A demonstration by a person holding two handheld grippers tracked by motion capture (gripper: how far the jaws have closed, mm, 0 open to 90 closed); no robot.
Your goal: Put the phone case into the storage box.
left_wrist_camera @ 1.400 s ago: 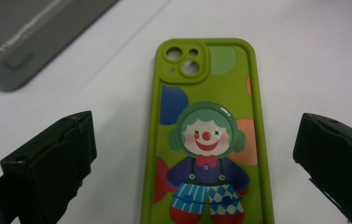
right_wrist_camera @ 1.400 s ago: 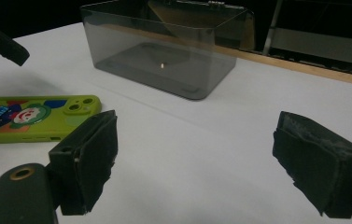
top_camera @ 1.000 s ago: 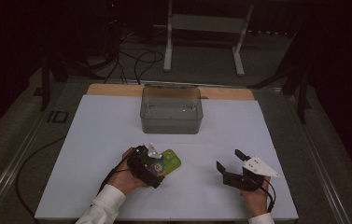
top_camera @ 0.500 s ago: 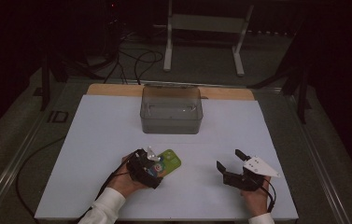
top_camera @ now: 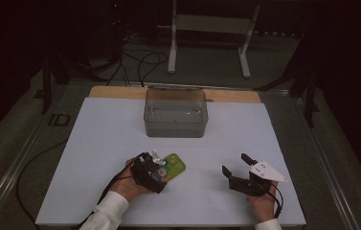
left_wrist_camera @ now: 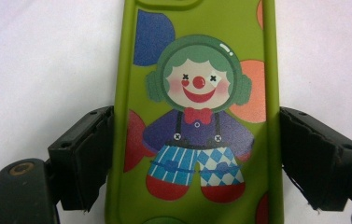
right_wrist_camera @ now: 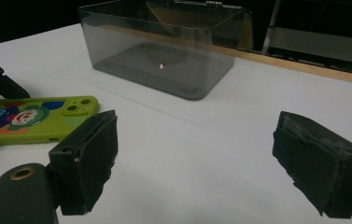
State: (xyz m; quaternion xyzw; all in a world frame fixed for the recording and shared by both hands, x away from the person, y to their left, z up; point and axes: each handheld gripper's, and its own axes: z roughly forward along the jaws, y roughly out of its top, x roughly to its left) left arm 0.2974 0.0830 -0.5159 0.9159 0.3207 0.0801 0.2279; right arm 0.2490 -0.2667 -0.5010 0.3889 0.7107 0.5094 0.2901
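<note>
Room: I worked at a white table (top_camera: 96, 158) with dark floor all around it.
Phone case: The green clown phone case (top_camera: 174, 165) lay flat, low and left of the middle in the high view.
Left gripper: My left gripper (left_wrist_camera: 197, 154) had just been closing, and its pads pressed both long sides of the case.
Right gripper: My right gripper (top_camera: 235, 165) stood open with nothing in it, low on the right.
Box: The clear box (top_camera: 175, 112) sat in the upper middle.
Good way: I thought a straight, level lift was best, so the thin case would not slip.
</note>
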